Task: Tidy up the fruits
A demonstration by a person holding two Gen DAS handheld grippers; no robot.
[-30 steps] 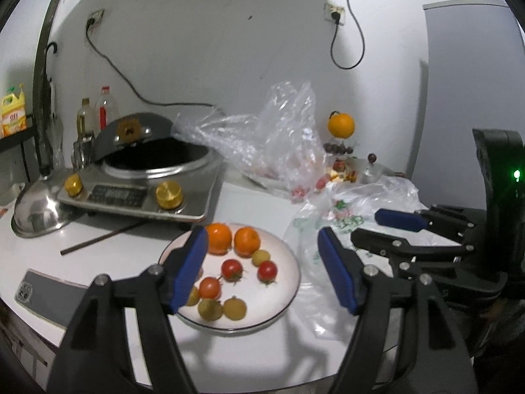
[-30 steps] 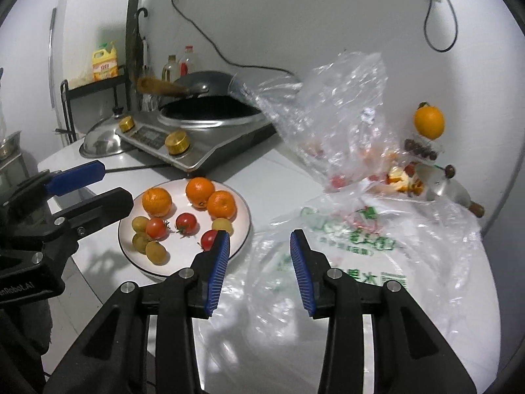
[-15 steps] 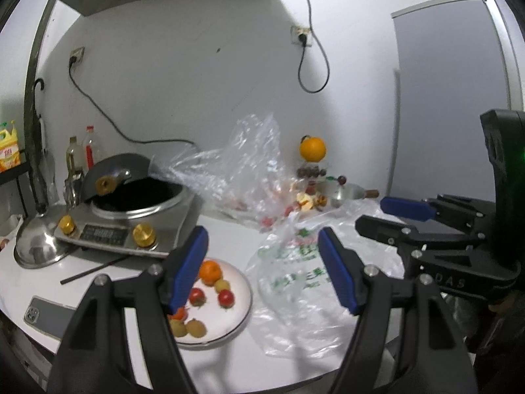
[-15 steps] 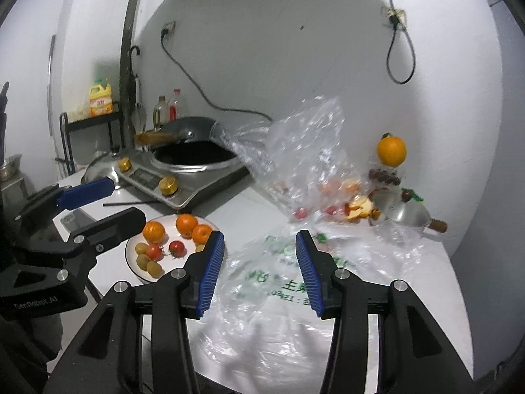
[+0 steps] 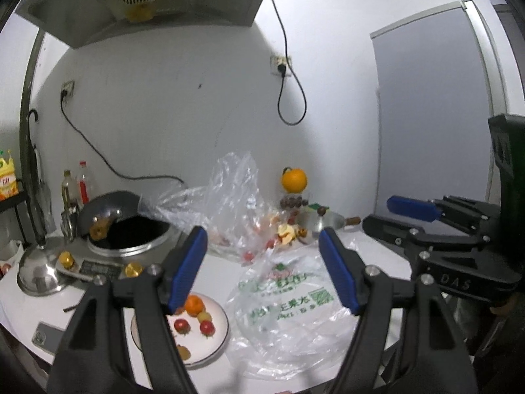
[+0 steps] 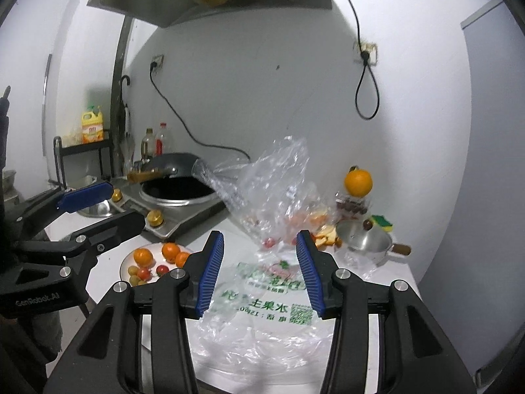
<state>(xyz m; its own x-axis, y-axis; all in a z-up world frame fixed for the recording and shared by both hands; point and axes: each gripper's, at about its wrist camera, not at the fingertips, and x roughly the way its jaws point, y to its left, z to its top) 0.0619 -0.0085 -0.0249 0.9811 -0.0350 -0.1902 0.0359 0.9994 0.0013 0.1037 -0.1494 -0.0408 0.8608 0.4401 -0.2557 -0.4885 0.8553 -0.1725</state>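
Oranges (image 6: 170, 251), red tomatoes (image 6: 144, 273) and small yellow-green fruits sit grouped on a white plate (image 5: 216, 344) on the table (image 5: 19, 298), beside a printed bag (image 6: 262, 295). The left gripper (image 5: 262, 269) is opening, empty; the right gripper (image 6: 259, 275) hovers released, empty.

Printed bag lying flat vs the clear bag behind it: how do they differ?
1. The printed bag lies flat on the counter; the clear bag stands crumpled and upright.
2. The printed bag carries green lettering; the clear bag shows no print.
3. The printed bag looks empty; the clear bag has small red and orange fruit showing through it.
Both are thin, see-through plastic, and neither is held by a gripper.
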